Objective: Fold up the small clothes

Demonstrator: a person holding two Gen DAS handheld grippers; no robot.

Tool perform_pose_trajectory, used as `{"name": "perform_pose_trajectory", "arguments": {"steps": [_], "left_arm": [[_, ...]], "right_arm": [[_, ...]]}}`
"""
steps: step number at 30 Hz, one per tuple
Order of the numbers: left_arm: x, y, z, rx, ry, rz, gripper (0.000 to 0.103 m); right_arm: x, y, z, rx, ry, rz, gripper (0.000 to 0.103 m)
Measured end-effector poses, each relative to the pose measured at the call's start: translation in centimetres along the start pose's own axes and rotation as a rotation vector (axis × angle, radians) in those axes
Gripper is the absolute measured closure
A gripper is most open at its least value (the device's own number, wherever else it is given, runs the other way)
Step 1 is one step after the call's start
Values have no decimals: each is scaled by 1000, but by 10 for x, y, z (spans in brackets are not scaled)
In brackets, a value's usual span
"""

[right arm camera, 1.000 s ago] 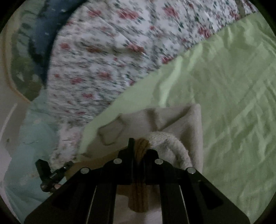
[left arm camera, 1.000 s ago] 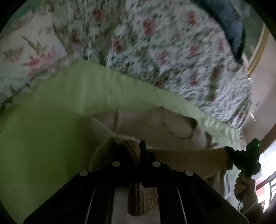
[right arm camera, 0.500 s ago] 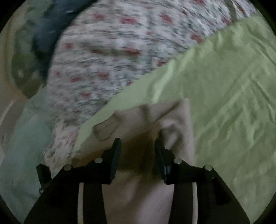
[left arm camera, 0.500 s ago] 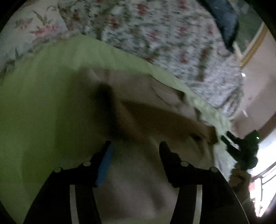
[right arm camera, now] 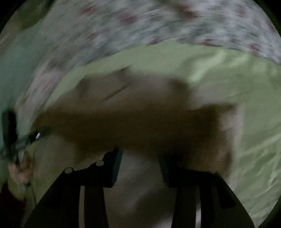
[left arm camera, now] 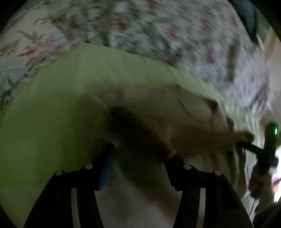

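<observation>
A beige garment [left arm camera: 158, 105] lies on the light green sheet [left arm camera: 43, 114], with a brown knit band [left arm camera: 202, 138] across it. My left gripper [left arm camera: 140, 154] is open and empty just above its near part. In the right wrist view the same garment [right arm camera: 131, 91] shows blurred, its brown band [right arm camera: 131, 126] folded across it. My right gripper [right arm camera: 138, 157] is open and empty over it. Each view shows the other gripper at its edge: the right one [left arm camera: 268, 145] and the left one [right arm camera: 12, 136].
A floral quilt [left arm camera: 158, 26] is bunched along the far side of the bed and also shows in the right wrist view [right arm camera: 158, 21]. A dark blue cloth [left arm camera: 247, 15] lies at the far right. The green sheet [right arm camera: 254, 122] spreads to the right.
Both grippers have opened and let go of the brown knit edge, which now lies on the garment. Both views have shifted and are blurred by motion.
</observation>
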State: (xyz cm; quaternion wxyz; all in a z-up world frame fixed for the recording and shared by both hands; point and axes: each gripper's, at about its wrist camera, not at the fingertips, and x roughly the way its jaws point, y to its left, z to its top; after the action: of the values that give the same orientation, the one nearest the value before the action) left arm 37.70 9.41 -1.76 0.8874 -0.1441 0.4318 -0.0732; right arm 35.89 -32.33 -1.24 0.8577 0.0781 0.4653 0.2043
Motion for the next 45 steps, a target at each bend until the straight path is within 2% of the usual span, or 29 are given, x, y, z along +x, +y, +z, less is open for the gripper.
{"name": "perform_pose_trajectory", "arguments": {"steps": [3,5,9,12,17,22,27,32,37,41,43,45], "left_arm": [[-12,23,11,-80,-40,-10,46],[-26,31,7,-95,-71,12,43],[-52,37,-23,-116,-74,-17,43],[-69,25,-51,-109,-67,-50,43],[-96,5,-110,-111,-39,-131,39],[-98,-10,-157,-166,21,-175,36],[-93,-11,-186,-255,63,-223,32],[-83,-8,-194,-351,52,-251,21],[-68,2,-183,-446,10,-264,19],[-59,15,-167,-511,-48,-247,19],[-54,20,-158,-537,-73,-238,21],[-50,24,-150,-532,-101,-201,32]], "right_arm": [[-16,-38,9,195,-93,22,62],[-31,-47,2,238,-130,19,61],[-53,-42,-27,216,-142,25,58],[-59,-32,-47,207,-137,44,58],[-72,-14,-54,188,-159,59,55],[-88,-8,-54,180,-170,73,54],[-98,0,-85,212,-169,125,51],[-97,10,-125,251,-130,175,50],[-93,16,-153,293,-97,206,49],[-94,21,-159,295,-92,218,49],[-95,23,-159,293,-90,224,49],[-95,25,-159,291,-90,226,49]]}}
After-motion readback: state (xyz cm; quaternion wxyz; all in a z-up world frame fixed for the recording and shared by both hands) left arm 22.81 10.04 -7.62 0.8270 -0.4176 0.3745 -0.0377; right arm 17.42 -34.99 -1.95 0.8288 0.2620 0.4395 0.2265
